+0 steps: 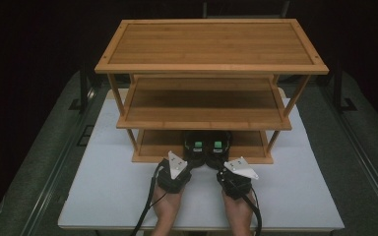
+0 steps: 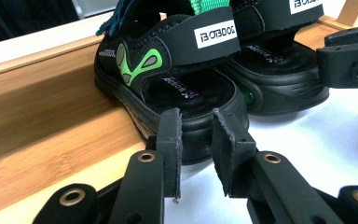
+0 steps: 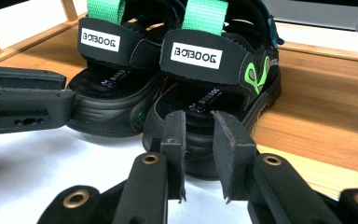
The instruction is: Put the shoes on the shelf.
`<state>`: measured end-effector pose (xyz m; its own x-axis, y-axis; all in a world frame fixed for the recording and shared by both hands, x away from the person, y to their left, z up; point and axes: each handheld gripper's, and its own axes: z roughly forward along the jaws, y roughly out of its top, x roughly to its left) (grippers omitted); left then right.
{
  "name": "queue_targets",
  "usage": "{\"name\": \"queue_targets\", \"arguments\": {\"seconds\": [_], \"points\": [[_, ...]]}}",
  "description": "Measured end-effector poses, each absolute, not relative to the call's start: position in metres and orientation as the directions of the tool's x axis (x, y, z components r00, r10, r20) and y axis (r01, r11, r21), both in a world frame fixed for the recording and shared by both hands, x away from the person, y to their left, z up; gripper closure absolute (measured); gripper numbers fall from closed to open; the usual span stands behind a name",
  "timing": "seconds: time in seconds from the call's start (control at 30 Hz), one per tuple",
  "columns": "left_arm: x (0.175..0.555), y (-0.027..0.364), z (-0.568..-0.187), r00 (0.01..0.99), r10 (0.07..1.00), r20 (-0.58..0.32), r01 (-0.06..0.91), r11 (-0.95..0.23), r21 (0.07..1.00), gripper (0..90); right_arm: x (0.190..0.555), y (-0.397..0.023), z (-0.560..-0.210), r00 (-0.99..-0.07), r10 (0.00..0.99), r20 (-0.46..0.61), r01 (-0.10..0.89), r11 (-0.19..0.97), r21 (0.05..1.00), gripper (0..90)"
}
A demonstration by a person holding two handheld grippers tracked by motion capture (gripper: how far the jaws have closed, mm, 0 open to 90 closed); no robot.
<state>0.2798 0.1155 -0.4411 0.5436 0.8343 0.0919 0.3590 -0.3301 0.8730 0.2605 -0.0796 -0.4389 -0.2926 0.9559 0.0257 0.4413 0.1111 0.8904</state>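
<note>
A pair of black sandals with green trim rests on the bottom board [image 1: 153, 143] of a three-tier bamboo rack [image 1: 211, 45], with the heels sticking out over its front edge. My left gripper [image 1: 192, 158] [image 2: 196, 112] points at the heel of the left sandal [image 1: 195, 144] [image 2: 168, 60]. Its jaws stand a narrow gap apart with nothing between them. My right gripper [image 1: 216, 161] [image 3: 199, 114] faces the right sandal [image 1: 218, 144] [image 3: 200, 56] the same way, also narrowly open and holding nothing. The heels lie just beyond the pad tips.
The rack stands on a white tabletop [image 1: 118, 196], and its middle and top boards are bare. A slanted upright [image 1: 130, 139] stands at each side of the bottom board. Dark floor and metal rails [image 1: 54, 182] flank the table.
</note>
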Motion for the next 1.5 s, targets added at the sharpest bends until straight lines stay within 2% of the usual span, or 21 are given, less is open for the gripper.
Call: {"name": "queue_targets", "arguments": {"seconds": [0.4,0.57,0.8,1.0,1.5], "points": [[0.286,0.113,-0.439,0.541,0.835,0.100,0.357,-0.335,0.872,72.4,0.268,-0.077,-0.436,-0.289,0.957,0.011,0.431,0.120,0.894,73.6],[0.285,0.113,-0.439,0.539,0.835,0.106,0.354,-0.339,0.871,72.4,0.260,-0.078,-0.435,-0.289,0.957,0.011,0.424,0.118,0.898,73.5],[0.282,0.111,-0.441,0.541,0.834,0.107,0.358,-0.343,0.869,72.0,0.255,-0.080,-0.440,-0.289,0.957,0.028,0.461,0.114,0.880,73.5],[0.284,0.111,-0.441,0.540,0.836,0.101,0.357,-0.335,0.872,72.3,0.260,-0.078,-0.444,-0.280,0.960,0.020,0.481,0.122,0.868,76.1],[0.291,0.108,-0.442,0.535,0.839,0.101,0.359,-0.334,0.871,72.3,0.272,-0.078,-0.445,-0.265,0.964,0.003,0.482,0.129,0.867,76.0]]}}
